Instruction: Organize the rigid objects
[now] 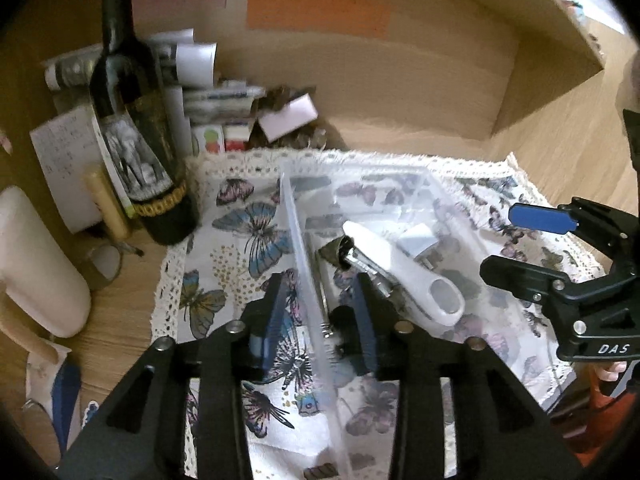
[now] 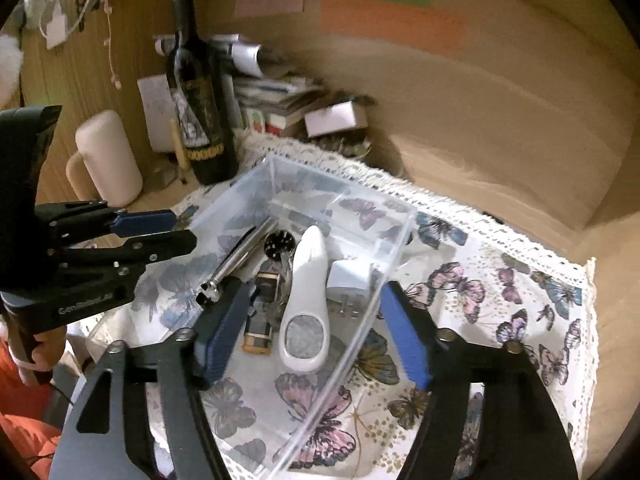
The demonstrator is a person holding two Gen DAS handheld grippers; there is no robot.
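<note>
A white cotton cloth printed with butterflies and edged in lace (image 2: pixel 500 292) covers the wooden desk (image 1: pixel 120 320), and on it stands the task's container, a clear rectangular plastic box (image 2: pixel 396 216) with thin upright walls. A tall dark glass wine bottle (image 1: pixel 132 120) stands just off the cloth's far left corner, apart from the box.

Inside the box lie the rigid things already gathered: a long white plastic handle with an oval window at its near end (image 2: pixel 306 312), a slim metal rod (image 2: pixel 240 256) beside it, a small white plug adapter (image 2: pixel 350 278) against the right wall, and a little brown-and-black block (image 2: pixel 260 320) near the front.

The left gripper (image 1: pixel 316 316) straddles the box's left wall, jaws parted, pads clear of the plastic on both sides. The right gripper (image 2: pixel 316 328) is released wide, one finger inside the box and the other outside its right wall, gripping nothing.

The box looks light, stiff and slick, and its thin walls would probably flex or slip under a hard pinch; I would take it by a wall close to a corner, one gripper on each side, and lift level so the loose contents do not slide. The white handle seems light and smooth, best pinched across its narrow waist.
</note>
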